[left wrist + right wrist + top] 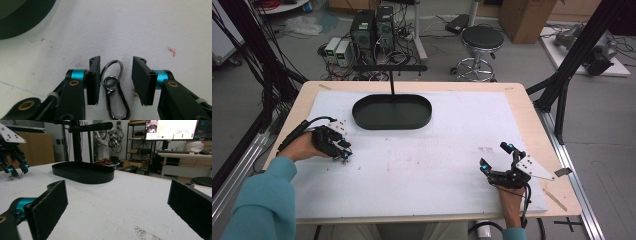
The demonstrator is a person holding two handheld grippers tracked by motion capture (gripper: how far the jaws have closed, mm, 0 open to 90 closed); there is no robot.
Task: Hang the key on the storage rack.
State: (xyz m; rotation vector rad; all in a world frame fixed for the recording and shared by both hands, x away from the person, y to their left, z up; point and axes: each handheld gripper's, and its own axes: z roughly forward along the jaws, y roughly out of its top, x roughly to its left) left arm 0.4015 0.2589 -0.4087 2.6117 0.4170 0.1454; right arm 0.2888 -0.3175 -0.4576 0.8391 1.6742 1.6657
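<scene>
I am holding my left gripper (343, 150) just in front of the black oval tray (392, 112) on the white mat (422, 165), its jaws standing apart on either side of a metal key ring with a carabiner clip (114, 87) that is lying flat on the mat between them, nearer one pad. I am resting my right gripper (496, 157) well to the right of the tray and nearer to me, its jaws spread wide over bare mat.

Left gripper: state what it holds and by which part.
Nothing yet. The left gripper is open, its jaws straddling the keyring carabiner on the white mat without clamping it.
</scene>
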